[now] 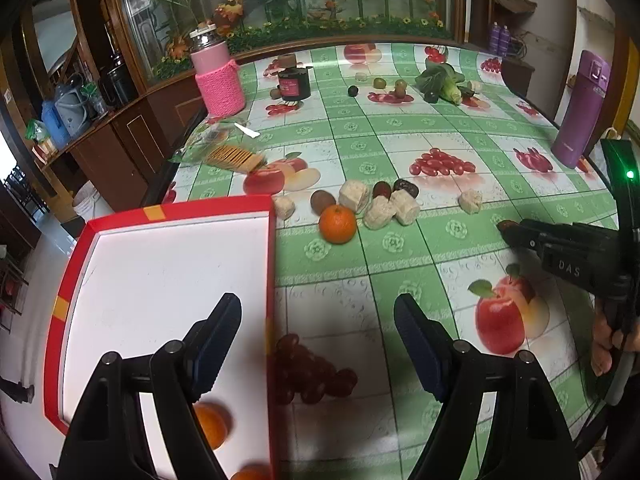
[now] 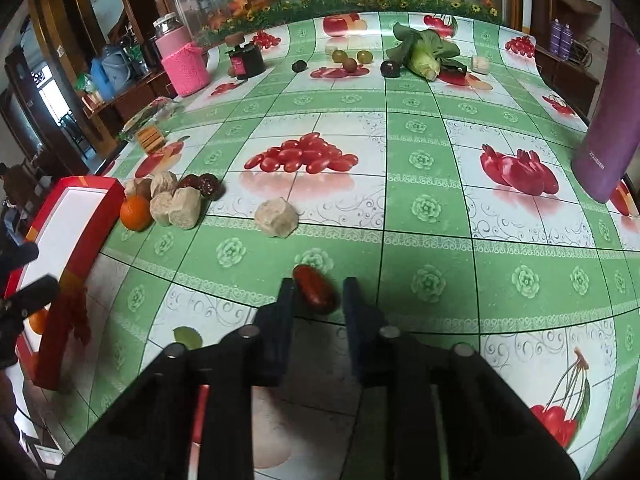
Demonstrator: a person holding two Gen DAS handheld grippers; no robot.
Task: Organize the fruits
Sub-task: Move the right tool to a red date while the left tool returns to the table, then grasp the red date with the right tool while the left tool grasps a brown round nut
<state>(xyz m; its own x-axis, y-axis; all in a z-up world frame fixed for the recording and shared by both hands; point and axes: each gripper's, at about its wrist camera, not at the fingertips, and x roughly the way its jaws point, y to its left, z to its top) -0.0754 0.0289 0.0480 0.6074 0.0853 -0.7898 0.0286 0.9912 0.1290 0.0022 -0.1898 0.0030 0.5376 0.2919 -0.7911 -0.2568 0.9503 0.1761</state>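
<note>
Red date (image 2: pixel 315 289) is clasped between the right gripper (image 2: pixel 318 300) fingers; the left gripper (image 1: pixel 318 316) is held agape over the tray (image 1: pixel 272 280) edge.

A pink knit-sleeved flask (image 1: pixel 216 72), a dark jar (image 1: pixel 294 84) and a purple bottle (image 1: pixel 581 109) stand on a fruit-print tablecloth (image 2: pixel 424 208).

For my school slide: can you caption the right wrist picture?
Right claw around a red date above the fruit-print tablecloth.
</note>
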